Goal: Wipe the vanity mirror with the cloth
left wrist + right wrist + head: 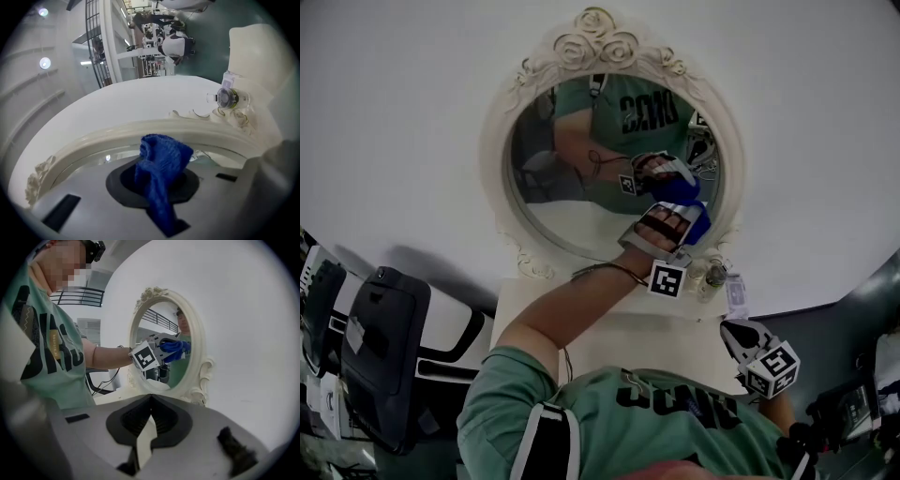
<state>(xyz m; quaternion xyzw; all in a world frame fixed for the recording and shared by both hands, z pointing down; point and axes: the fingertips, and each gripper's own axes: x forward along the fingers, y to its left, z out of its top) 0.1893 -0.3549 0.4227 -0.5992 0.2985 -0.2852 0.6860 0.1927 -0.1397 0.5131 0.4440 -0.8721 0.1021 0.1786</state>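
Two handheld grippers are in view. The left gripper [680, 225] is raised in front of the vanity mirror [562, 216], with its jaws clamped on the blue cloth [694, 223]. In the left gripper view the cloth [161, 159] stands bunched up between the closed jaws and hangs down from them. Its upper end reaches the lower part of the cream frame, and whether it touches is not clear. In the head view the cloth lies against the lower right area of the glass, and its reflection appears directly above it. The right gripper view shows the same position from the side, with the cloth [174, 350] at the glass inside the oval frame.

The right gripper [736, 333] is held low at the right, well apart from the mirror. Its jaws [150, 401] are brought together with nothing between them.

The mirror has an ornate cream frame and hangs on a white wall above a cream table [600, 333]. One small bottle [711, 279] stands on the table just below the right side of the frame
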